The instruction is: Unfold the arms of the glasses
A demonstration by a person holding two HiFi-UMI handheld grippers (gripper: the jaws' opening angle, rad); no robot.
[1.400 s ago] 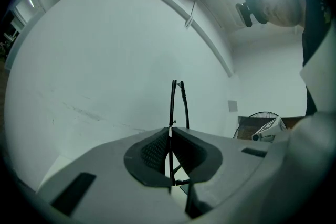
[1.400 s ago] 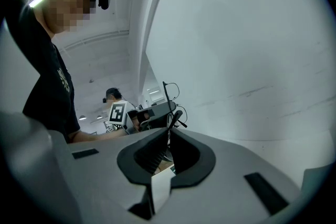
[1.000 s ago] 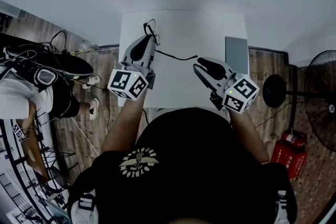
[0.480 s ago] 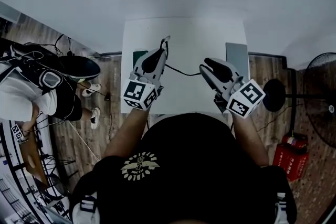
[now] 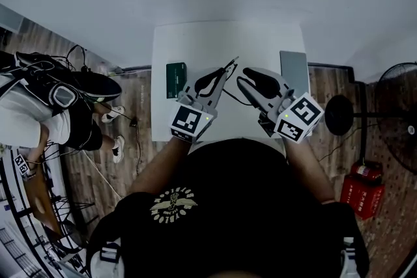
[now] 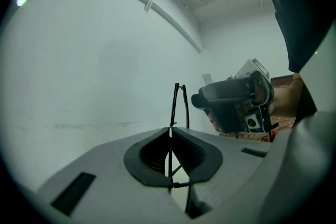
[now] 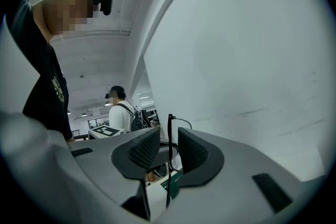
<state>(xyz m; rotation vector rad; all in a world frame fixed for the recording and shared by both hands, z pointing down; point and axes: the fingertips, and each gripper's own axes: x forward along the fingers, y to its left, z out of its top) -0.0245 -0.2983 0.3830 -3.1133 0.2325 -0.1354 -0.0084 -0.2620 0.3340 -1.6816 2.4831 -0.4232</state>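
Leftward no longer: since the earlier frame the left gripper (image 5: 228,67) has crossed from the near-left edge of the table (image 5: 228,36) to meet the right gripper (image 5: 242,79) tip to tip, uncovering a dark green case (image 5: 176,79) that lies off its outer side.

Left tool: jaws pinched almost together on the glasses (image 6: 174,105), whose thin black frame runs through the seam of the pads and projects straight ahead of the tips. The glasses are off the table, carried in the air between the 2 tools.

Right tool: jaws have just been opening and stand at their widest. 1 thin black rod of the frame (image 7: 169,126) stands upright in the gap, apart from both pads; I read this as an arm of the glasses, though I cannot tell whether it is folded or part-way out.

Handling, as I judge it: the frame is light, thin wire or plastic, springy along the arms and weak at the 2 hinges. It should swing freely in 1 direction only and may bend or snap if forced the other way. Smooth, narrow stock can also twist within the pads. I would keep the left hold close to the hinge on the front piece, and take the arm with the right pads around mid-length, closing gently and sweeping outward along the hinge's own arc.
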